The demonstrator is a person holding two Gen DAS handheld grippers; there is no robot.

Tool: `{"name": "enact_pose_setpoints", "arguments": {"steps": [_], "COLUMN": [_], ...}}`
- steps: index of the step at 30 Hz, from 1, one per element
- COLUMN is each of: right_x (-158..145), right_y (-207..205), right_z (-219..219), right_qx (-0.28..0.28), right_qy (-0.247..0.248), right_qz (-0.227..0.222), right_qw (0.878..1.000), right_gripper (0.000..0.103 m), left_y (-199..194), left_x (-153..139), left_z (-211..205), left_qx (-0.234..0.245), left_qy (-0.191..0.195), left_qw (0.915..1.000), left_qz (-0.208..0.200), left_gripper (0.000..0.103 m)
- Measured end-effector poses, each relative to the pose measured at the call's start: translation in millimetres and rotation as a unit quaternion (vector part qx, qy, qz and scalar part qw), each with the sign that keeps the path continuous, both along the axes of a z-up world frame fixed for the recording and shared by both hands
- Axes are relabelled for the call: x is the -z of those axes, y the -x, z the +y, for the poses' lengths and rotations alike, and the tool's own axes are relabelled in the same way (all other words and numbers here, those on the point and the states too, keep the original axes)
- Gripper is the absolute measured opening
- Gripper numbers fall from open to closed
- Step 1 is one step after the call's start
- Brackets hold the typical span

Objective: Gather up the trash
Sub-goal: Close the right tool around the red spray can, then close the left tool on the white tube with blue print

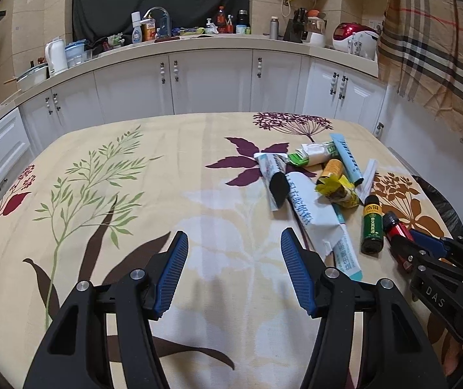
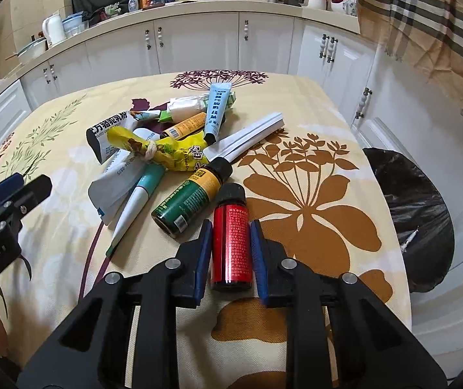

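Note:
A pile of trash lies on the flowered tablecloth point(image 2: 312, 194): a yellow wrapper point(image 2: 163, 149), a green bottle point(image 2: 192, 197), white tubes point(image 2: 134, 207), a light blue tube point(image 2: 216, 110) and folded paper point(image 2: 247, 136). My right gripper point(image 2: 230, 227) is shut on a red bottle point(image 2: 230, 243) that lies on the table. The red bottle also shows in the left wrist view point(image 1: 396, 230), next to the green bottle point(image 1: 372, 227). My left gripper point(image 1: 234, 243) is open and empty over bare cloth, left of the pile point(image 1: 315, 178).
A black trash bag point(image 2: 416, 214) stands beside the table's right edge. White kitchen cabinets point(image 1: 199, 77) and a cluttered counter point(image 1: 179, 37) run behind the table. A plaid cloth point(image 1: 438, 48) hangs at the right.

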State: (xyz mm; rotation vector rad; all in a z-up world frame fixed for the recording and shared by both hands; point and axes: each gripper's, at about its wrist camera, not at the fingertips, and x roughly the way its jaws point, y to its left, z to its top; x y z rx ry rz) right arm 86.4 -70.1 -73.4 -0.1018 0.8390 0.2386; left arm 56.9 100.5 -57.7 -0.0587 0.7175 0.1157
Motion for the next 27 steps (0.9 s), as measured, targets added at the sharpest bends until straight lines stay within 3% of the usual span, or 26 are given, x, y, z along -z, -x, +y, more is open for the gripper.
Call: {"name": "enact_pose_setpoints", "arguments": {"steps": [23,26,27], "right_x": [-9.9,-10.5,-10.6], "right_y": [-2.7,-4.2,-4.5], "right_z": [-59.6,-63.9,-64.9], "right_qx": [0.044,0.046,0.046], "right_qy": [-0.03,-0.034,-0.035], "right_qz": [-0.022,-0.022,-0.023], "right_qw": [0.998,0.998,0.998], "right_gripper": [0.023,0.023,0.023], "left_y": [-20.2,-27.2,-29.3], "left_x": [8.7,9.3,10.1], "left_z": [-56.0,-54.6,-54.4], "left_qx": [0.047,0.046,0.047], "left_qy": [-0.019,-0.015,-0.015], "left_qw": [0.9985,0.9985,0.9984], "left_qz": [0.02,0.025,0.028], "left_gripper": [0.058,0.047,0.038]}}
